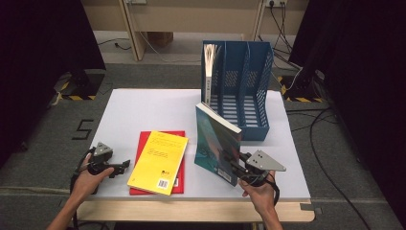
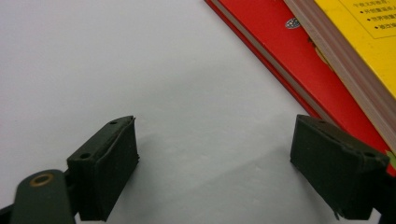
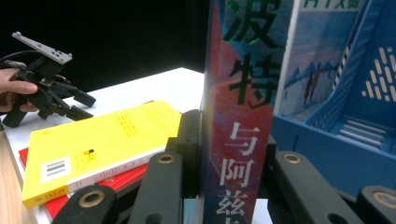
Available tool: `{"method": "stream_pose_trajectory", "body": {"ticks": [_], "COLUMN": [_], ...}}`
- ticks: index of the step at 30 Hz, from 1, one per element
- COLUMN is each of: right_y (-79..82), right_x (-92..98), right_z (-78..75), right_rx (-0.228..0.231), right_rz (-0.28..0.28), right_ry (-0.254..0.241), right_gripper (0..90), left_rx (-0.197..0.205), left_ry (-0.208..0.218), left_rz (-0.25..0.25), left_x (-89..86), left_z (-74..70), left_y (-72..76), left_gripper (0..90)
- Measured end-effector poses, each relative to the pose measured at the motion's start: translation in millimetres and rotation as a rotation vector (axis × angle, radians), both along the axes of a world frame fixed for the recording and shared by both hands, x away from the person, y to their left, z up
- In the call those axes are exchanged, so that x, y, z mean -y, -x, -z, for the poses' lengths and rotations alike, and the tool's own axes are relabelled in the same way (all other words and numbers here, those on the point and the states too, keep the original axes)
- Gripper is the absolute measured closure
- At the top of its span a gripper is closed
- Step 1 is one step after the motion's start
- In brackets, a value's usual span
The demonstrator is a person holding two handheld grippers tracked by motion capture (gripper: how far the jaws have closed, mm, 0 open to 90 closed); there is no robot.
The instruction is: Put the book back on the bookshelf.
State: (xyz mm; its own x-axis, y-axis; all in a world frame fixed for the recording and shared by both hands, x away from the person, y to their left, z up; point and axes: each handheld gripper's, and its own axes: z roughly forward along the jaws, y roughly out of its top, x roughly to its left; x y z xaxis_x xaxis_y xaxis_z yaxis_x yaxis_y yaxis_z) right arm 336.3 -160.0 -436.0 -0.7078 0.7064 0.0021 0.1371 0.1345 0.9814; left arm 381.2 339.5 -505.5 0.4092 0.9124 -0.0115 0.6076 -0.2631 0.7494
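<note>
Books go into the blue rack, by the look of the work. One white-spined book already stands upright in the rack's leftmost slot. The right gripper is clenched on the spine of a teal book, held upright above the table just in front of the rack, not yet in a slot. A yellow book lies flat on a red book near the front edge; both are untouched. The left gripper rests low just left of that stack, jaws apart with nothing between them. Judgement: one filed, one in transit, two left.
</note>
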Motion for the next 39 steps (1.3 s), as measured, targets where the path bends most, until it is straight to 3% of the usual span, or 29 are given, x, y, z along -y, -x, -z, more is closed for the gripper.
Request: {"method": "stream_pose_trajectory", "body": {"ticks": [3, 9, 19, 30, 39], "right_y": [3.4, 10.3, 7.9, -2.0, -5.8], "right_x": [1.9, 3.0, -2.3, -11.8, -10.9], "right_z": [2.4, 4.8, -0.6, -0.1, 1.1], "right_rx": [0.019, 0.039, 0.055, 0.028, 0.026], "right_rz": [0.006, -0.014, -0.028, -0.038, -0.031], "right_ry": [0.042, 0.076, 0.024, -0.072, -0.091], "right_gripper": [72.5, 72.3, 71.1, 70.8, 70.8], "left_rx": [0.000, 0.001, -0.001, 0.000, 0.003], "left_ry": [0.002, -0.001, 0.000, -0.001, -0.001], "left_rz": [0.001, 0.000, 0.000, 0.000, -0.001], "left_x": [-0.1, 0.2, 0.0, 0.1, 0.5], "left_z": [0.1, 0.0, 0.1, 0.1, 0.2], "left_y": [0.0, 0.2, -0.1, 0.0, 0.2], "left_gripper": [14.0, 14.1, 13.8, 13.8, 13.9]}}
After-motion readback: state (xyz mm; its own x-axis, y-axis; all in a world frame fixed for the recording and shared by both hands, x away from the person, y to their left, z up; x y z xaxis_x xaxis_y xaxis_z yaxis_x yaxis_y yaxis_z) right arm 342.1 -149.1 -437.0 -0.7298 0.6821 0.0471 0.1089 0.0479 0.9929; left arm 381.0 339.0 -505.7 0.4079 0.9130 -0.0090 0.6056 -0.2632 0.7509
